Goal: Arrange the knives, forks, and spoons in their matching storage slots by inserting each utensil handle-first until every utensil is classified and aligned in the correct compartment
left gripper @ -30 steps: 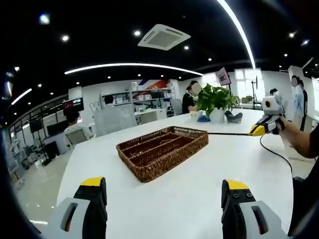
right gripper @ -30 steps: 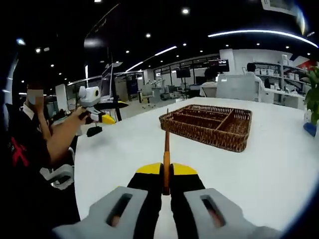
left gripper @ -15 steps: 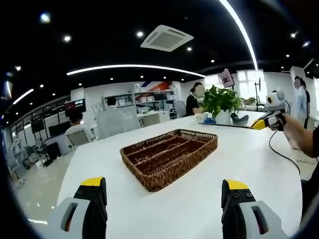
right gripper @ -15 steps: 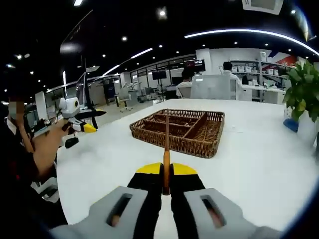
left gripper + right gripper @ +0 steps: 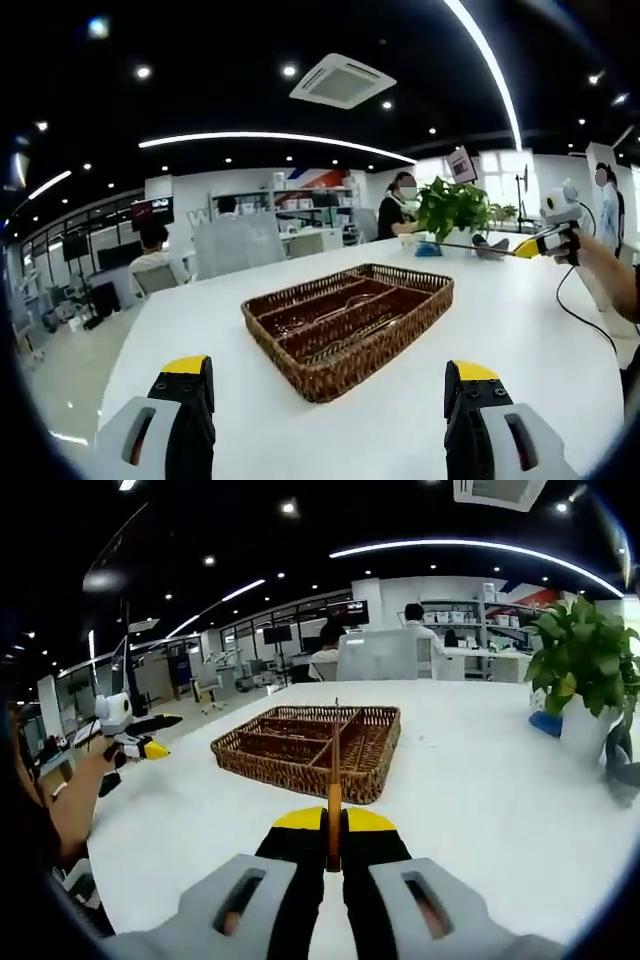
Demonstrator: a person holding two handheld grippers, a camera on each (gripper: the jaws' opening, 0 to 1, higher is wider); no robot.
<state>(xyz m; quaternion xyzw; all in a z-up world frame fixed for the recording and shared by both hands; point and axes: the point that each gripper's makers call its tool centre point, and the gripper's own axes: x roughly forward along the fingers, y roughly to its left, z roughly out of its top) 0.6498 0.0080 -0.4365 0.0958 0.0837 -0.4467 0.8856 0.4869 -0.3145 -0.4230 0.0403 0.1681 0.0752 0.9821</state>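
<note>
A brown wicker tray [image 5: 325,378] with long divided slots sits on the white table [image 5: 200,340]. I can make out dark, glinting shapes in its slots but not what they are. My left gripper [image 5: 328,368] is open and holds nothing, just short of the tray's near wall. My right gripper [image 5: 333,820] is shut on a thin utensil [image 5: 334,780] with an orange-brown handle; its dark tip points at the tray [image 5: 300,777]. In the left gripper view, the right gripper [image 5: 527,248] hovers high at the right with the utensil [image 5: 470,244] sticking out leftward. The left gripper [image 5: 150,748] appears at the left.
A potted plant [image 5: 455,205] [image 5: 585,660] and a blue item [image 5: 546,723] stand on the table's far side. A black cable [image 5: 575,310] hangs from the right gripper. A person's arm [image 5: 75,800] is at the left. Several people, desks and shelves fill the room behind.
The right gripper view has swung, so the tray now lies straight ahead of the utensil's tip. In the left gripper view the tray looks closer. Both grips are unchanged.
</note>
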